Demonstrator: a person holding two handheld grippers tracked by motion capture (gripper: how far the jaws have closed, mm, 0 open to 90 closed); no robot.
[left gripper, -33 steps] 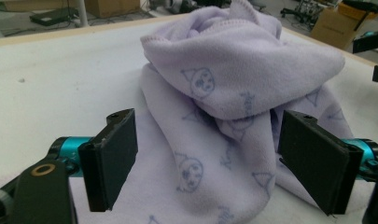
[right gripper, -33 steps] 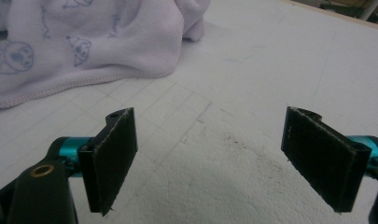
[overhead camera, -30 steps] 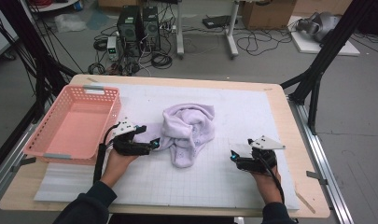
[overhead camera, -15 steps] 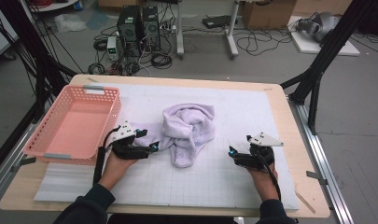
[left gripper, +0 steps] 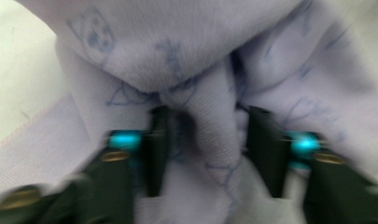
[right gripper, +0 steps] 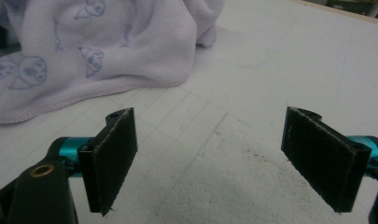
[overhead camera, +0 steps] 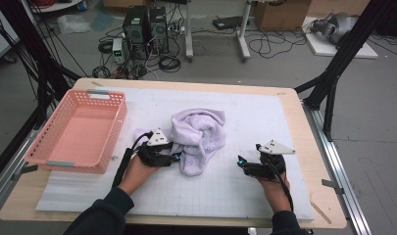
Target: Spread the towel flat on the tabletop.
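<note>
Towel [overhead camera: 198, 139], lilac and crumpled, lies mid-bench on the white mat [overhead camera: 245, 181] in the high view; your left tongs [overhead camera: 172, 157] are at its left edge, and your right tongs [overhead camera: 241, 163] sit well apart from it on the mat to the right. A pink basket [overhead camera: 110, 134] rests at the bench's [overhead camera: 309, 147] left end, and beyond the far edge you see computer towers [overhead camera: 146, 27] and loose cables on the grey floor.

From the left gripper view, blurred, your left tongs [left gripper: 210, 140] have just been closing, and a fold of the towel [left gripper: 177, 51] is bunched between the jaws, both pads pressing into it.

From the right gripper view, your right tongs [right gripper: 207, 158] stand released, jaws wide with bare mat [right gripper: 270, 60] between them; the towel [right gripper: 98, 60] lies ahead and to the left, untouched.
</note>
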